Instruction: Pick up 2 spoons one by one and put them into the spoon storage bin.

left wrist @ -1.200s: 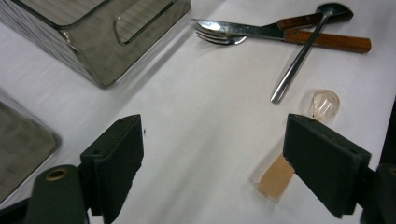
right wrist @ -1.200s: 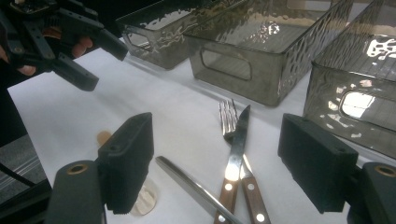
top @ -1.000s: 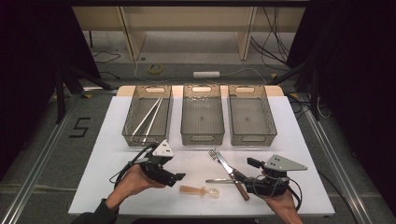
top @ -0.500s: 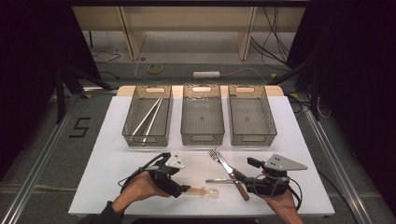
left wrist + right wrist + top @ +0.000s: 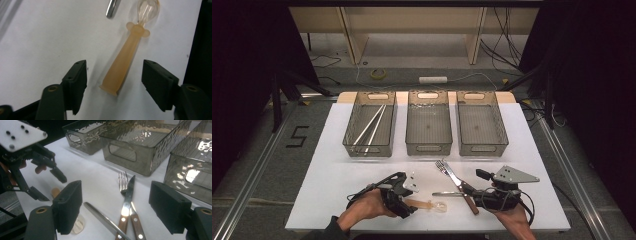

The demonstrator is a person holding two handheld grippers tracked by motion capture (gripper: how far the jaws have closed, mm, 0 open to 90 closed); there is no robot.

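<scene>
A small spoon (image 5: 428, 205) with an orange handle and a clear bowl lies near the table's front edge. My left gripper (image 5: 410, 205) is low over it. In the left gripper view its jaws have just been closing and stand on either side of the handle's end (image 5: 122, 65), with a gap on each side of it. My right gripper (image 5: 478, 194) rests open at the front right, behind a wooden-handled knife (image 5: 127, 197) and fork (image 5: 122, 182) that cross each other. A plain metal handle (image 5: 105, 218) lies between its jaws, untouched.
Three translucent grey bins stand in a row at the back of the white table (image 5: 332, 165). The left bin (image 5: 357, 145) holds pale sticks (image 5: 371, 124); the middle bin (image 5: 428, 146) and right bin (image 5: 483, 146) look empty. The table's front edge is close to both hands.
My left gripper has moved right and down to the spoon, and its jaws have narrowed around the handle's end. The right gripper has stayed put.
</scene>
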